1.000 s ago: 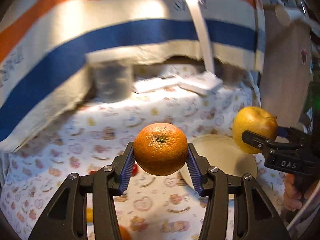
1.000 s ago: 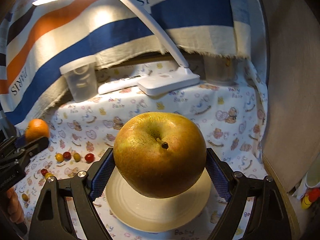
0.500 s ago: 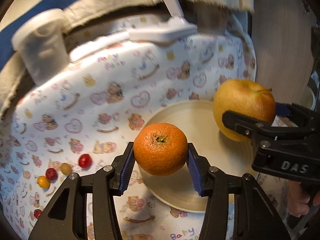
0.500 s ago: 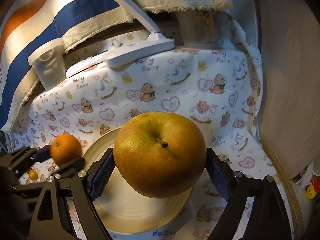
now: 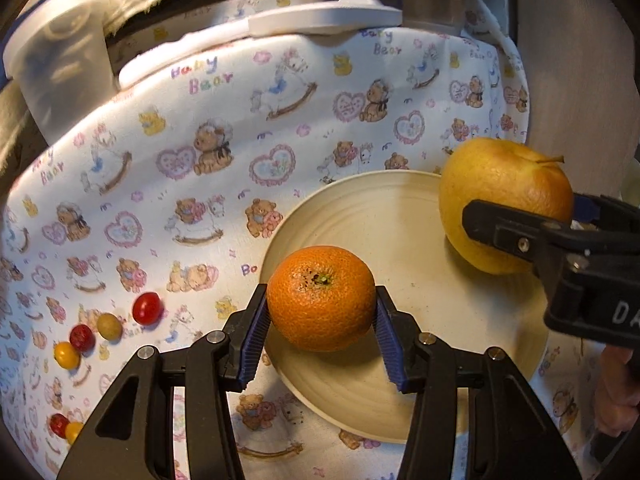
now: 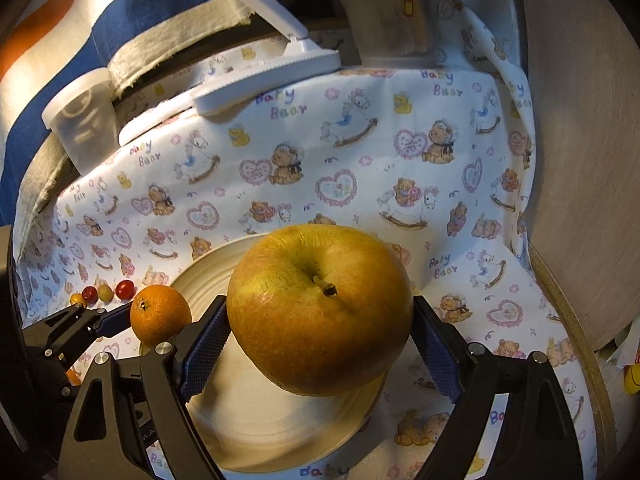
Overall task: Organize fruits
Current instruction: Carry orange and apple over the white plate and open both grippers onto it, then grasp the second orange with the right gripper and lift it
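My left gripper (image 5: 320,316) is shut on an orange tangerine (image 5: 320,298) and holds it low over the left part of a cream plate (image 5: 400,208). My right gripper (image 6: 320,332) is shut on a large yellow apple (image 6: 320,308) over the plate's right side (image 6: 256,420). The apple also shows in the left wrist view (image 5: 504,204), and the tangerine in the right wrist view (image 6: 160,318). Whether either fruit touches the plate I cannot tell.
Several small red and yellow cherry tomatoes (image 5: 146,308) lie on the printed cloth left of the plate. A clear plastic cup (image 5: 60,56), a white lamp base (image 5: 324,20) and another cup (image 6: 390,28) stand at the back. A wooden panel (image 6: 580,160) rises on the right.
Both grippers have moved forward and down toward the plate, still holding their fruits. The plate and cloth now look closer and larger in both views.
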Motion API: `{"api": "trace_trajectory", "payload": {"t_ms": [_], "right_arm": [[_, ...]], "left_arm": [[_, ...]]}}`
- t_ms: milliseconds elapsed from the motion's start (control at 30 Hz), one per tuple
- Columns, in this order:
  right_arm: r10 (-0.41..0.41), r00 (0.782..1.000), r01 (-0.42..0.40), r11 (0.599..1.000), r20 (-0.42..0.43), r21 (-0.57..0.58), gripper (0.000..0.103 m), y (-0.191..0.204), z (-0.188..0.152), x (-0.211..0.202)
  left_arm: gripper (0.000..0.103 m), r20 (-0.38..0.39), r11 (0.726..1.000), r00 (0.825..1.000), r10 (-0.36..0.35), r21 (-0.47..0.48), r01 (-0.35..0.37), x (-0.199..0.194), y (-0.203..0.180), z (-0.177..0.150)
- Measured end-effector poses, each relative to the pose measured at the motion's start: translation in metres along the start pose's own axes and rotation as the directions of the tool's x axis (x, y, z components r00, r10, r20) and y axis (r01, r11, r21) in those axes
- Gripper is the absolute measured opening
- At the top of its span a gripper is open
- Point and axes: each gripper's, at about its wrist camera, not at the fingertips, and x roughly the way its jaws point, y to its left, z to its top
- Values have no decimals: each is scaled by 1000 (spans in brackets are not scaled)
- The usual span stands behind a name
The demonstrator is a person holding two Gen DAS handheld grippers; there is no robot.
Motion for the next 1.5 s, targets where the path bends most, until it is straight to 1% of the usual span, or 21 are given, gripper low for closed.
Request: {"api": "trace_trajectory", "payload": {"t_ms": [133,233,300,367,400,533,633,733,833,867,933,967,1000,1033,1067,1133,1167,1233,1267,1400,1500], "right_arm": [[2,1000,-2,1000,-12,4,88,-1,-2,3],[4,1000,-4,1000,-23,1,88,-1,-3,5],[7,1000,-7,1000,-30,1,89,0,-4,7],[4,999,-4,1000,-39,-2,89,1,-5,10],[3,999,-4,1000,-44,-5,89,1,-6,11],[-3,999,3,1000,-48,-13,89,3,-7,12],[-12,999,11,999,-47,-32,89,6,-8,12],[-30,999,28,999,-39,-39,90,9,-10,12],[-12,1000,12,999,-24,-35,90,12,-9,8],[-12,1000,11,999,-9,-34,90,13,-9,4],[-39,998,40,999,49,-32,91,14,-9,-6],[-48,996,50,998,74,-32,95,15,-9,-11],[-54,994,57,998,100,-29,103,15,-8,-17],[-53,991,56,998,122,-22,103,15,-7,-22],[-48,988,50,999,149,-13,103,15,-7,-28],[-36,980,38,999,196,-4,103,16,-5,-40],[-37,977,39,999,208,-7,103,18,-5,-45],[-38,969,45,999,245,-26,103,27,-6,-58],[-33,965,44,998,262,-39,103,33,-6,-64],[19,958,10,995,285,-99,103,55,-13,-81],[43,956,-2,990,290,-141,103,73,-21,-83]], "left_arm": [[49,-2,1000,1000,22,20,-21,3,-3,1],[54,-9,999,1000,24,34,-24,6,-5,0],[56,3,998,999,35,51,-35,5,-9,-1],[74,24,996,998,60,63,-61,1,-13,-1],[76,41,996,997,66,64,-69,-3,-12,-2],[79,45,995,996,78,66,-81,-9,-6,-6],[79,52,993,994,97,66,-100,-15,5,-10],[79,63,993,992,111,33,-113,-29,22,-15],[80,97,994,989,113,-5,-113,-50,39,-15],[83,116,993,986,120,-18,-119,-60,47,-15],[86,161,991,978,133,-46,-127,-80,60,-20],[89,188,989,972,142,-60,-133,-92,69,-23],[92,205,988,967,152,-69,-141,-102,75,-27],[99,223,986,961,164,-81,-149,-112,82,-31],[102,231,982,956,179,-95,-161,-122,89,-35],[103,219,970,948,230,-130,-205,-141,102,-45],[103,225,966,944,242,-143,-213,-151,107,-51],[103,272,967,935,228,-172,-186,-174,119,-69],[103,281,964,930,236,-186,-188,-182,124,-76],[103,293,935,903,315,-257,-242,-199,147,-97],[103,305,923,897,320,-314,-223,-201,166,-107]]}}
